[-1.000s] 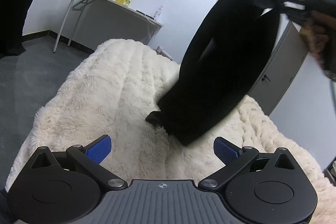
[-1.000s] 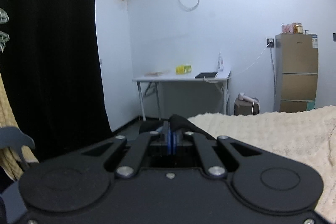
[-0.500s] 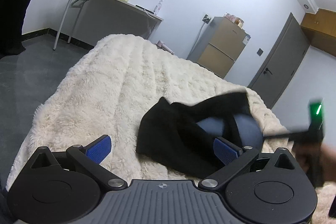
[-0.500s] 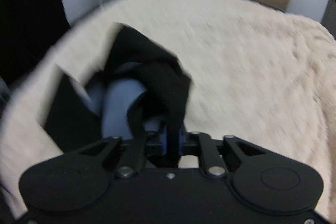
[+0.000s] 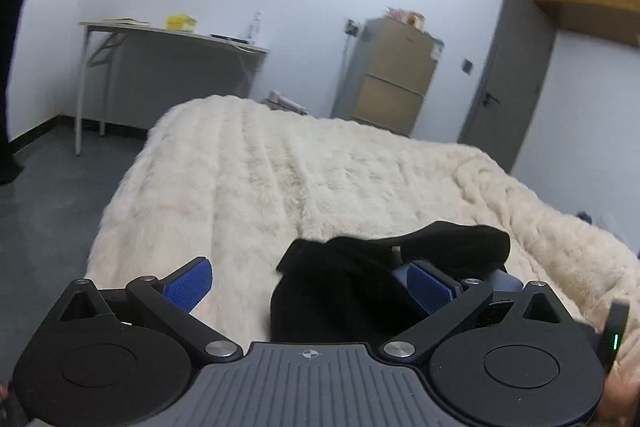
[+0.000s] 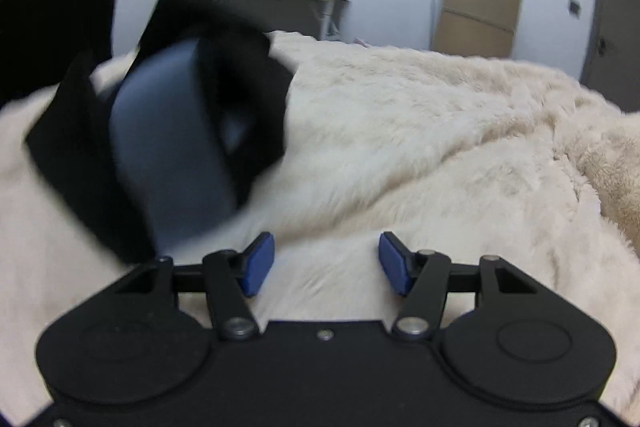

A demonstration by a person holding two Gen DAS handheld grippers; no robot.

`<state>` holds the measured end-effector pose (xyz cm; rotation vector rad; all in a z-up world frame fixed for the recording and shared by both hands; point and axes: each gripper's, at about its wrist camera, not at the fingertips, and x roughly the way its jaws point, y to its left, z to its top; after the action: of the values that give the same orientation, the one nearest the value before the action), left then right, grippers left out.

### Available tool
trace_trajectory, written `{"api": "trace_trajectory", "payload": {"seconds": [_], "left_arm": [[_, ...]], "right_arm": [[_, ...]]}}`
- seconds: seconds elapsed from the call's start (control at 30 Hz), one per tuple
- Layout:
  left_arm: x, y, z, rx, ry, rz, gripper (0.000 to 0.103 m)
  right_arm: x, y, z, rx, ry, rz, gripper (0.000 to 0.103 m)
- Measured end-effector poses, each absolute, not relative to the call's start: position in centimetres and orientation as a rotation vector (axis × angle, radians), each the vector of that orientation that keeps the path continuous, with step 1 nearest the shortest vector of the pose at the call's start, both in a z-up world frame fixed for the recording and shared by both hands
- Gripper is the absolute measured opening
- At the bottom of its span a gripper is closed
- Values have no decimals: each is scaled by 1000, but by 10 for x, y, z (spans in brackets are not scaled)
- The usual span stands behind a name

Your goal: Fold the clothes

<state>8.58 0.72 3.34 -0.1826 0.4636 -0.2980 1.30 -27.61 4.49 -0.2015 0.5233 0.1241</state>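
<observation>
**Black garment down on the bed, both grippers spread**

Right gripper (image 6: 327, 263): jaws have just been opening, blue pads well apart, nothing between them, only cream blanket (image 6: 440, 131) below. Black garment (image 6: 168, 131) sits ahead and to the left of it in the right wrist view, crumpled on the blanket, with a grey-blue inner panel showing. That view is motion-blurred, so I can't say whether the garment's upper edge has fully settled or is off the blanket.

Left gripper (image 5: 312, 285): jaws wide, not pinching. In the left wrist view the black garment (image 5: 360, 287) lies in a heap on the blanket's (image 5: 280, 179) near edge, mostly between the pads and toward the right-hand one; that pad overlaps the cloth in the picture, contact unclear. Left-hand pad is over bare blanket.

Background: table (image 5: 168, 35) against the far wall, tan cabinet (image 5: 392, 75) beside a grey door (image 5: 508, 83).
</observation>
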Motion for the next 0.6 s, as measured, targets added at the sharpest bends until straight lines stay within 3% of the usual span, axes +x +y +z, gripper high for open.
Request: {"api": "trace_trajectory", "payload": {"seconds": [0.2, 0.23, 0.3, 0.37, 0.6], "left_arm": [[166, -30, 45, 106, 464, -379, 100], [187, -40, 42, 156, 510, -425, 96], [216, -54, 36, 222, 581, -492, 72], [242, -68, 20, 289, 680, -588, 65], [290, -82, -34, 265, 803, -710, 65]], "right_arm": [[20, -288, 37, -109, 525, 144, 73], [17, -288, 37, -106, 521, 144, 73], [13, -280, 33, -152, 496, 129, 74], [13, -279, 30, -169, 488, 123, 74], [17, -273, 21, -214, 470, 119, 74]]}}
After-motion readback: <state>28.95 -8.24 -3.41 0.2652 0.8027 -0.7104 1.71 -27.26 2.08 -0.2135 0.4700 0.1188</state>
